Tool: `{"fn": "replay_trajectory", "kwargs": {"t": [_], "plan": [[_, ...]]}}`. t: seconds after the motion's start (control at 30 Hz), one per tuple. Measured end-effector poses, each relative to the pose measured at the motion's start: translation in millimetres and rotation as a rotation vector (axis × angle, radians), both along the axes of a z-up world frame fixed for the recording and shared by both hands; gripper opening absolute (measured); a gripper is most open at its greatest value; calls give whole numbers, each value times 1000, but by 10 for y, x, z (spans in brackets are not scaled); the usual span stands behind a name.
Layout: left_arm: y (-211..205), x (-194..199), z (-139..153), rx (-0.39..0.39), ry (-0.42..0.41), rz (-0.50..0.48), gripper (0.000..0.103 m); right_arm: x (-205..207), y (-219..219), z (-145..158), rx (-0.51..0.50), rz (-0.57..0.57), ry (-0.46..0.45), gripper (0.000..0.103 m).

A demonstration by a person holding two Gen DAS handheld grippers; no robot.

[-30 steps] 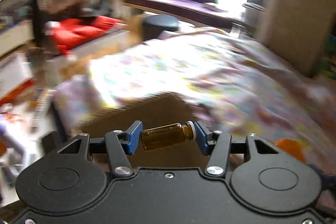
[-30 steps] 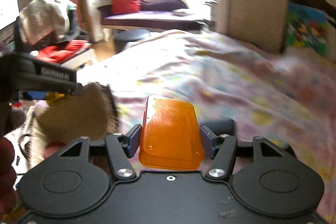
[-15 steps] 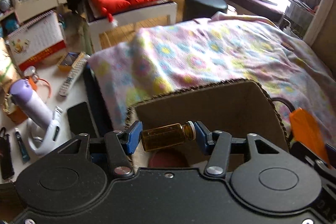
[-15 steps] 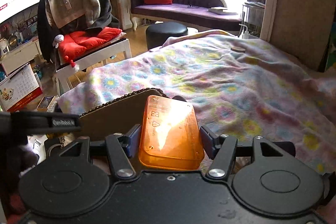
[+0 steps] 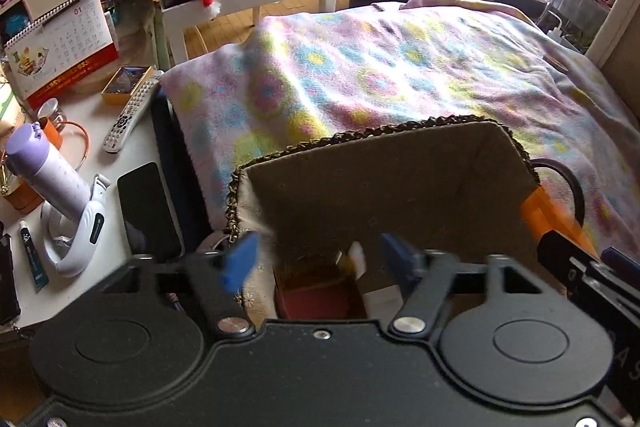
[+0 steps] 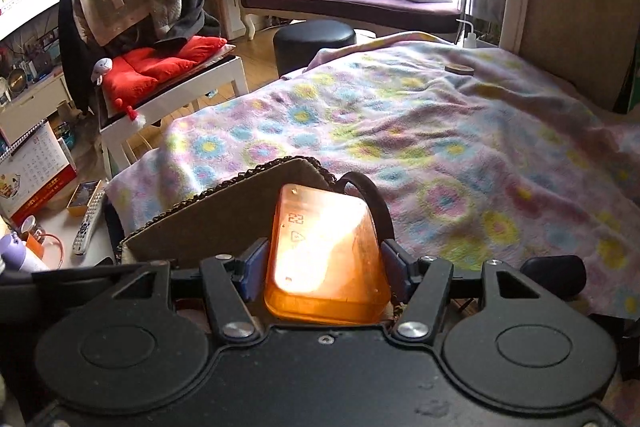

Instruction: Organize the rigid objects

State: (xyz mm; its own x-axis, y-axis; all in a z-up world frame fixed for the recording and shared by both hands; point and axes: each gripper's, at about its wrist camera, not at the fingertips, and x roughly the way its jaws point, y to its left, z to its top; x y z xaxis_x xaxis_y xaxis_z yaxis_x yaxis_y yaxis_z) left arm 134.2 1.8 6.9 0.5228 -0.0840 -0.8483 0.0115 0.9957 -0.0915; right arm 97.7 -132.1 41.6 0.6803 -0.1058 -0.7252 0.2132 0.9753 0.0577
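While the left gripper (image 5: 316, 261) hung over the woven basket (image 5: 384, 163), its jaws had just been opening, releasing the blurred amber bottle (image 5: 320, 273). Next, seemingly, the right gripper (image 6: 326, 267), clamping the orange box (image 6: 324, 251), needed to move left over the basket.

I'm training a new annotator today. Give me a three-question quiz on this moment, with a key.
1. True or false: the left gripper grips a brown bottle.
2. What does the right gripper hold?
A. remote control
B. orange plastic box
C. calendar
3. Fill in: the left gripper hangs over the open woven ____.

Key:
1. False; its jaws have just opened and grip nothing.
2. B
3. basket
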Motion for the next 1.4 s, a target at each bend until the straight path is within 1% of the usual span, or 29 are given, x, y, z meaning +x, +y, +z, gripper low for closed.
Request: {"fn": "replay_trajectory", "kwargs": {"t": [0.03, 0.07, 0.37, 0.7, 0.97, 1.13, 1.23, 1.3, 1.4], "plan": [[2, 2, -3, 4, 0, 3, 75, 8, 3, -10, -3, -2, 0, 64], [1, 0, -3, 9, -1, 2, 75, 11, 11, -19, -7, -7, 3, 66], [-27, 3, -15, 1, 9, -14, 76, -60, 26, -86, -25, -8, 16, 66], [-31, -4, -2, 1, 3, -23, 78, -140, -58, -104, -15, -27, 19, 67], [-75, -40, 30, 13, -17, -36, 80, -272, -107, -86, -23, -48, -10, 72], [-121, -80, 82, 16, -52, -50, 80, -382, -168, -98, -40, -67, -28, 74], [-170, -127, 135, 21, -92, -69, 82, -487, -239, -103, -57, -87, -49, 80], [-210, -161, 171, 15, -120, -91, 86, -581, -312, -109, -68, -111, -66, 82], [-290, -220, 226, -15, -158, -146, 87, -712, -436, -122, -81, -151, -83, 84]]}}
